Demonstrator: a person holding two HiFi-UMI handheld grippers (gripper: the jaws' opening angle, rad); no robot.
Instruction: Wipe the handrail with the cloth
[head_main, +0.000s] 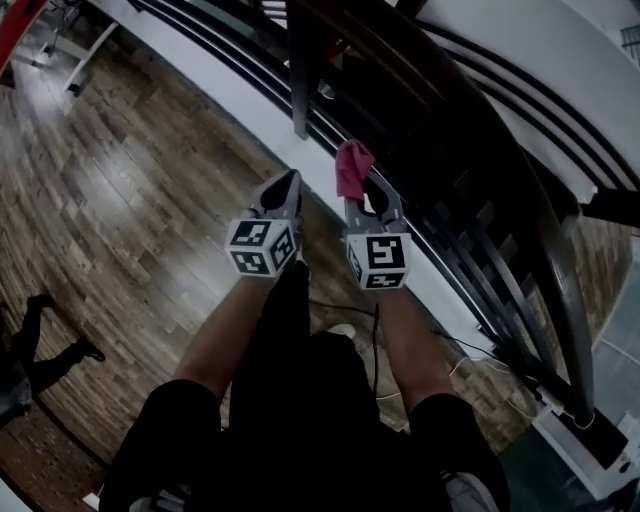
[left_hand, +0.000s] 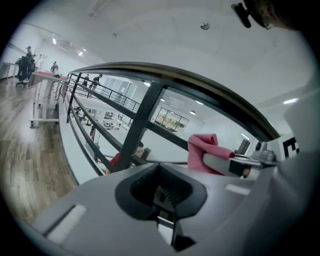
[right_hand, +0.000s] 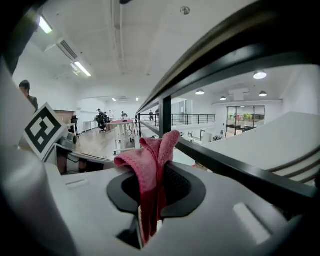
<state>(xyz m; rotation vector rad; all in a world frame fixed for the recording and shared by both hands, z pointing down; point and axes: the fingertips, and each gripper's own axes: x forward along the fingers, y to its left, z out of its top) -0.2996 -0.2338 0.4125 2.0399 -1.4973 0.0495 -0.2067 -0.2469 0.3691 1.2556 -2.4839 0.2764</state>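
Observation:
The dark handrail (head_main: 520, 190) curves from the top middle down to the right, above black rails. My right gripper (head_main: 364, 192) is shut on a pink cloth (head_main: 352, 168), which sticks up out of its jaws just short of the railing. In the right gripper view the cloth (right_hand: 150, 160) hangs folded between the jaws, with the handrail (right_hand: 235, 35) overhead. Beside it on the left, my left gripper (head_main: 288, 182) is shut with nothing in it. The left gripper view shows the handrail (left_hand: 200, 82) and the cloth (left_hand: 202, 145) to its right.
A black upright post (head_main: 300, 70) holds the railing ahead of the grippers. Wooden floor (head_main: 130, 180) spreads to the left, edged by a white ledge (head_main: 240, 100). Thin cables (head_main: 470, 350) lie on the floor at the right. Far down the walkway stand a table and people (left_hand: 25, 65).

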